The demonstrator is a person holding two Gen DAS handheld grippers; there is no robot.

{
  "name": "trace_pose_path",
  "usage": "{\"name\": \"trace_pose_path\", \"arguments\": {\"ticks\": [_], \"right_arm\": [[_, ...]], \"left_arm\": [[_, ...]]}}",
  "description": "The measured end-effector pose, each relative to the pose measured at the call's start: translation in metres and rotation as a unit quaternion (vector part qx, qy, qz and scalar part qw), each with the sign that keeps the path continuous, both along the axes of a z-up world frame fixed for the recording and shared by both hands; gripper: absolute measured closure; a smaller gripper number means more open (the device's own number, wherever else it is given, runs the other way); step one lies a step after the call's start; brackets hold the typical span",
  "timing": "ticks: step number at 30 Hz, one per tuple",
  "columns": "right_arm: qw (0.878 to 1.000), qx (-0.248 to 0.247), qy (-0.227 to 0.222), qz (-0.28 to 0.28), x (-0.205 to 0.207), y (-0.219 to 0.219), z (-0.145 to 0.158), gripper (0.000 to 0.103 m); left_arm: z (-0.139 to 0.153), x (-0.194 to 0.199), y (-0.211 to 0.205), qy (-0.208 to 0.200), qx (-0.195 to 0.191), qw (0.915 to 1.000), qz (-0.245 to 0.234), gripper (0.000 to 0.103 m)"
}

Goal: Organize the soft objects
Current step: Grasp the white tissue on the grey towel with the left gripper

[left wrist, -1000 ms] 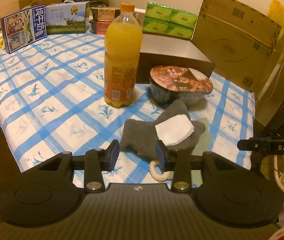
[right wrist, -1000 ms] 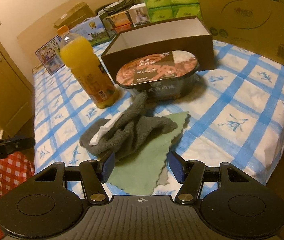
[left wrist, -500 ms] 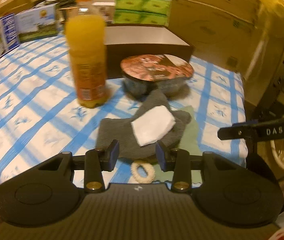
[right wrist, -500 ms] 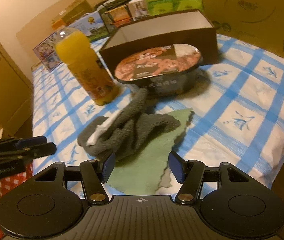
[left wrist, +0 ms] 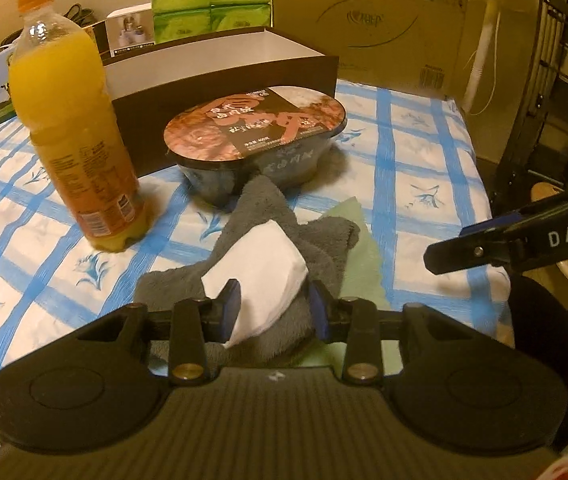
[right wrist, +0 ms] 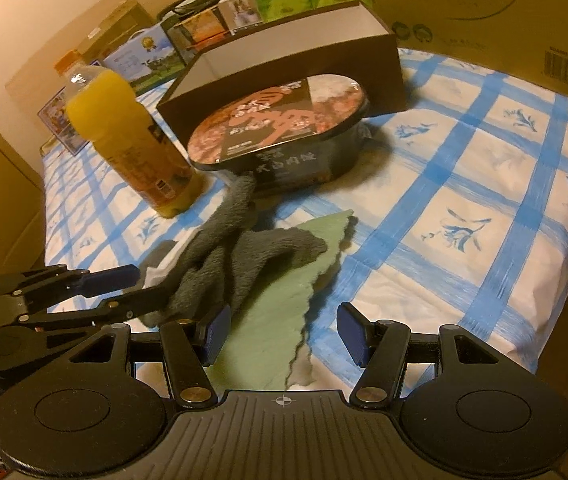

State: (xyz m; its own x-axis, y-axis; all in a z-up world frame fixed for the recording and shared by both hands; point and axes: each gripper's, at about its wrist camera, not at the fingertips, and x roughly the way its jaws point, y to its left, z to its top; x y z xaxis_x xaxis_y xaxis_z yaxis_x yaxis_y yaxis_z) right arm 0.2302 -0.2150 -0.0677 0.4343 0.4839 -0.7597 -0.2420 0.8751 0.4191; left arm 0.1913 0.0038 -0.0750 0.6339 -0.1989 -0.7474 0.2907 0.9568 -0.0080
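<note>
Approach phase: left gripper (left wrist: 271, 306) has moved in vs 1 s ago, jaws apart and now straddling white folded tissue (left wrist: 257, 268) atop crumpled grey terry towel (left wrist: 316, 240). Grab looks imminent. Right gripper (right wrist: 281, 334) open too, empty, over thin scallop-edged green cloth (right wrist: 279, 320) at table front edge.

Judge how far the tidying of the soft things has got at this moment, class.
Done: nothing visibly; the grey towel, white cloth and green cloth lie heaped together beside the noodle bowl. In hand: the left tool is open, straddling the white cloth's near edge; the right tool is open over the green cloth. Left: all grasping and sorting.
</note>
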Motion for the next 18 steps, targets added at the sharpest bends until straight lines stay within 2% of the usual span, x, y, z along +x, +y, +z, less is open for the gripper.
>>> {"name": "trace_pose_path", "arguments": {"ticks": [5, 13, 14, 15, 18], "right_arm": [[1.000, 0.000, 0.006, -0.012, 0.005, -0.004, -0.005, 0.043], [1.000, 0.000, 0.012, -0.019, 0.012, -0.004, -0.011, 0.043], [1.000, -0.001, 0.013, -0.019, 0.012, -0.004, -0.011, 0.043], [1.000, -0.002, 0.013, -0.019, 0.012, -0.004, -0.011, 0.043], [1.000, -0.003, 0.014, -0.020, 0.012, -0.004, -0.011, 0.043]], "left_arm": [[0.000, 0.005, 0.006, 0.001, -0.020, 0.9998, 0.006, 0.087], [-0.005, 0.011, 0.018, 0.018, -0.072, 0.9972, 0.008, 0.088], [-0.007, 0.012, 0.017, 0.019, -0.075, 0.9970, 0.003, 0.095], [-0.009, 0.013, 0.015, 0.019, -0.077, 0.9968, 0.001, 0.098], [-0.010, 0.014, 0.018, 0.017, -0.091, 0.9957, 0.004, 0.099]]}}
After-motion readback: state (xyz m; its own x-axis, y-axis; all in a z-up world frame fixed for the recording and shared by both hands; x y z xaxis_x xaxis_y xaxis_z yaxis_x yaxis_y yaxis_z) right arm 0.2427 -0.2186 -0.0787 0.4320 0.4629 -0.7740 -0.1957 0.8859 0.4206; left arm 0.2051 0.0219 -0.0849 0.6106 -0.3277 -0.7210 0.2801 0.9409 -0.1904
